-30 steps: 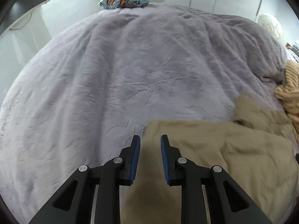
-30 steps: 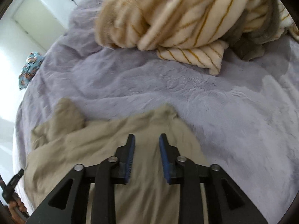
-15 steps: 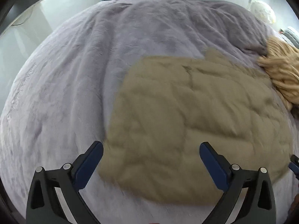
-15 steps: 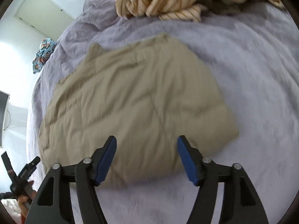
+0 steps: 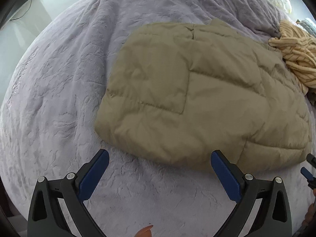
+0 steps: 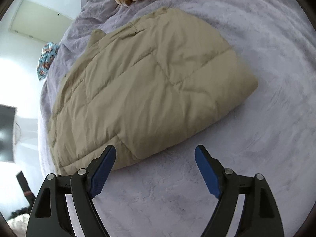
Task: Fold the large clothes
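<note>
Nearest, in left wrist view: left gripper (image 5: 159, 169) spread to full width, blue pads over bare purple bedspread (image 5: 59, 102), nothing between them, nothing touched; near hem of tan quilted jacket (image 5: 193, 90) just beyond the fingertips. Fingertip of the holding hand (image 5: 145, 232) barely visible at bottom edge. In right wrist view: right gripper (image 6: 155, 163) with jaws opening, wide apart, empty; left pad close to the jacket's near corner (image 6: 142, 90), contact not discernible; right pad over plain bedspread (image 6: 266, 118). Both tools pointed steeply down at the bed, clear of the cloth, probably so the bundle can settle without being dragged. Jacket lying mid-bed as a puffy doubled rectangle, edges roughly squared, a collar or sleeve nub poking out at the far end; likely laid flat here because the wide bed gives room for a bulky garment. Fold judged done or nearly so. Farther on: striped cream knit pile (image 5: 296, 53) touching the jacket's far side, probably waiting its turn. Farthest: patterned blue cloth (image 6: 46, 59) at the bed's far edge, then pale walls.
</note>
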`<state>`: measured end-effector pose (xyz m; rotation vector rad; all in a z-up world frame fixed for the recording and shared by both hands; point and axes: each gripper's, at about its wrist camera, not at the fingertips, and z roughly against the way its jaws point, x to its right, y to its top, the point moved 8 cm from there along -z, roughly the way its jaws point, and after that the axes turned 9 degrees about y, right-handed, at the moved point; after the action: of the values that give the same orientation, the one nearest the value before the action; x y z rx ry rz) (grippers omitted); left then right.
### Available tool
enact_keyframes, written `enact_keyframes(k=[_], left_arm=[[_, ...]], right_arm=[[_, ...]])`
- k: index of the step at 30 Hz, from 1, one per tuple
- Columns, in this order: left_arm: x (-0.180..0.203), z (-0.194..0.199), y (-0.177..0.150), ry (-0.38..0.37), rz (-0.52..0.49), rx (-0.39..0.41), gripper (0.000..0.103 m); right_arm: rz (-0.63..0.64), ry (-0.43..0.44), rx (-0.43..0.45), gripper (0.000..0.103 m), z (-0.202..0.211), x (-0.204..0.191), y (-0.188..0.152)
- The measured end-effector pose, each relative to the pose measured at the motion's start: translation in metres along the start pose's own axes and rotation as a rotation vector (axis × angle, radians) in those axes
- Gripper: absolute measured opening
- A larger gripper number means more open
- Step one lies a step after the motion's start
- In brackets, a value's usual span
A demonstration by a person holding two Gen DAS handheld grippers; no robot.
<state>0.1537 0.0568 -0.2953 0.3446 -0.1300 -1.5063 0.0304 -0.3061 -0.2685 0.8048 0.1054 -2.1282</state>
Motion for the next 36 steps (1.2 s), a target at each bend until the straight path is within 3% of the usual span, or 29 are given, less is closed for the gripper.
enact_keyframes(k=[1, 2, 3, 8, 11, 18, 20, 23, 25, 30, 33, 36], left_arm=[[0.000, 0.000, -0.001, 0.004, -0.003, 0.000, 0.103], [0.000, 0.001, -0.002, 0.011, -0.006, 0.001, 0.103], [-0.001, 0.001, -0.003, 0.016, -0.006, -0.001, 0.103], [-0.004, -0.001, -0.005, 0.024, 0.001, 0.003, 0.103], [-0.003, -0.004, -0.008, -0.008, 0.011, -0.019, 0.103], [-0.005, -0.008, -0.012, -0.050, 0.049, -0.038, 0.103], [-0.006, -0.008, -0.014, -0.102, 0.073, -0.046, 0.103], [-0.014, -0.006, -0.015, -0.294, 0.192, -0.062, 0.103], [-0.024, -0.009, -0.014, -0.380, 0.278, -0.080, 0.103], [-0.035, -0.026, -0.014, -0.559, 0.399, -0.118, 0.103], [-0.024, -0.046, -0.016, -0.627, 0.451, -0.171, 0.103], [-0.009, -0.054, -0.008, -0.649, 0.466, -0.152, 0.103]], right_arm=[[-0.009, 0.012, 0.000, 0.087, -0.001, 0.000, -0.001], [-0.025, 0.038, -0.001, 0.101, -0.003, -0.001, -0.003], [-0.040, 0.064, 0.003, 0.103, -0.005, -0.002, -0.005], [-0.091, 0.132, -0.026, 0.103, -0.015, -0.002, -0.011], [-0.120, 0.152, -0.079, 0.103, -0.023, 0.001, -0.013], [-0.185, 0.185, -0.086, 0.103, -0.033, 0.009, -0.015], [-0.208, 0.204, -0.086, 0.103, -0.035, 0.010, -0.017], [-0.253, 0.255, -0.067, 0.103, -0.034, 0.011, -0.016], [-0.273, 0.282, -0.053, 0.103, -0.034, 0.012, -0.016], [-0.299, 0.328, -0.043, 0.103, -0.039, 0.012, -0.012], [-0.306, 0.359, -0.045, 0.103, -0.047, 0.010, -0.007], [-0.316, 0.392, -0.049, 0.103, -0.058, 0.004, -0.003]])
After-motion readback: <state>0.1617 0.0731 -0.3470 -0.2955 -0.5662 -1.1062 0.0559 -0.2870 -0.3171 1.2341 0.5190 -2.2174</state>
